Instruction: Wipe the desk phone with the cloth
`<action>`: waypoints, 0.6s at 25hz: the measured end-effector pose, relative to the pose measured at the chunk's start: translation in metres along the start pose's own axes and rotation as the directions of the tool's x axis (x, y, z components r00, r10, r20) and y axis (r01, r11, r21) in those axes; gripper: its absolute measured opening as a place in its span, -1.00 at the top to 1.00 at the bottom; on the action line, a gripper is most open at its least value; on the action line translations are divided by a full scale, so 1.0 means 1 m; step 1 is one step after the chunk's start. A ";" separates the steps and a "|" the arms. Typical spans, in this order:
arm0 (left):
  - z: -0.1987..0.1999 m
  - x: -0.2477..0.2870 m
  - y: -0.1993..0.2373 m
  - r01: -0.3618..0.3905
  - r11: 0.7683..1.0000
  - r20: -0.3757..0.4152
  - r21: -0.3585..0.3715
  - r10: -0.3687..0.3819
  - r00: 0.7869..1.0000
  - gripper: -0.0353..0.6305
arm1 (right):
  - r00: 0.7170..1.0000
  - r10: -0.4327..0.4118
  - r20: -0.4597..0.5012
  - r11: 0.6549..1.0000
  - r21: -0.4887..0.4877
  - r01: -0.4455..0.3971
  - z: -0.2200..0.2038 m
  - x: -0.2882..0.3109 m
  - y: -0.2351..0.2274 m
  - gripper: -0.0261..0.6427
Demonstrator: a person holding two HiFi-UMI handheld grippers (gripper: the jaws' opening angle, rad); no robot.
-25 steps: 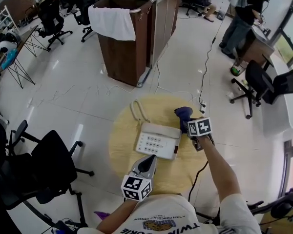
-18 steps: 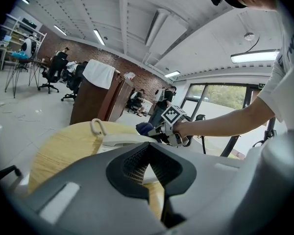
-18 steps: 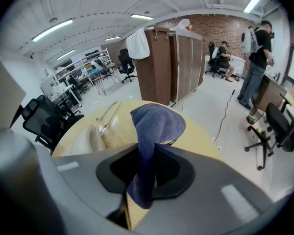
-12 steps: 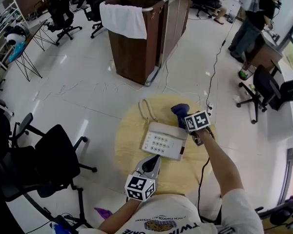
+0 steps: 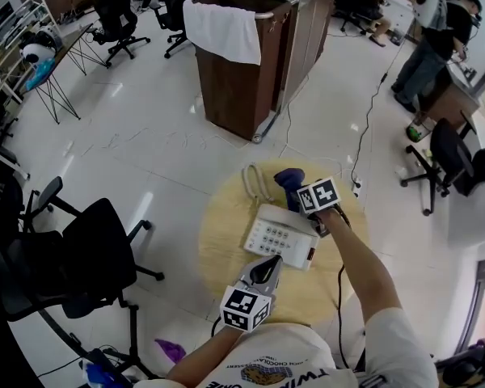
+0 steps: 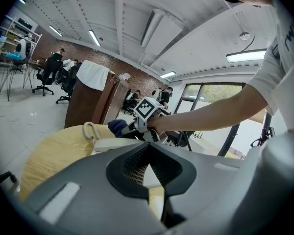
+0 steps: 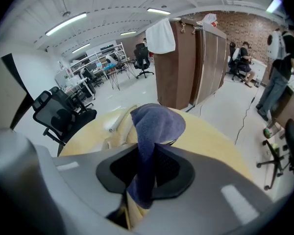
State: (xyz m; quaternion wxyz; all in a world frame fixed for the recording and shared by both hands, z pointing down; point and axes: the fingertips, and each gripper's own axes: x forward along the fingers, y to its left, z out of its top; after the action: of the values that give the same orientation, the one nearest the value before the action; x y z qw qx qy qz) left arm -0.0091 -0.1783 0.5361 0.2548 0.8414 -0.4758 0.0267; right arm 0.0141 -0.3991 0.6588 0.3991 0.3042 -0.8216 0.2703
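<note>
A white desk phone (image 5: 279, 234) with a keypad lies on a round wooden table (image 5: 226, 249), its coiled cord (image 5: 257, 183) looping off the far side. My right gripper (image 5: 297, 197) is shut on a dark blue cloth (image 5: 288, 179), which sits at the phone's far edge. In the right gripper view the cloth (image 7: 154, 126) hangs bunched between the jaws of the right gripper (image 7: 146, 153), above the phone's handset (image 7: 115, 124). My left gripper (image 5: 270, 265) hovers at the phone's near edge. The left gripper (image 6: 148, 150) has its jaws closed together, holding nothing.
A brown cabinet (image 5: 250, 71) draped with a white towel (image 5: 222, 29) stands beyond the table. A black office chair (image 5: 89, 249) is at the left, more chairs (image 5: 457, 164) and people at the back right. A cable (image 5: 364, 128) runs over the white floor.
The right gripper has carried the cloth leftward along the phone's far edge. The left gripper stays at the phone's near edge. The head camera has shifted.
</note>
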 end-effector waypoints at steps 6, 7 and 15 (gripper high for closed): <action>0.003 0.004 -0.004 0.017 1.000 -0.009 0.015 -0.017 1.000 0.92 | 0.999 0.040 -0.004 0.999 -0.030 -0.040 0.015 0.016 0.020 0.72; 0.002 0.003 -0.004 0.017 1.000 -0.012 0.015 -0.017 1.000 0.92 | 0.999 0.047 -0.002 0.998 -0.038 -0.047 0.018 0.019 0.023 0.72; -0.006 -0.007 0.001 -0.009 1.000 -0.025 0.004 0.009 1.000 0.92 | 0.998 0.068 -0.005 0.988 -0.138 -0.068 0.035 0.032 0.050 0.72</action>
State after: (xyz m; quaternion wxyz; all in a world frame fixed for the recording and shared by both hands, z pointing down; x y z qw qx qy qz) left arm -0.0121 -0.1708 0.5394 0.2591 0.8394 -0.4762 0.0395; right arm -0.0548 -0.3992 0.6564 0.4097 0.2475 -0.8483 0.2263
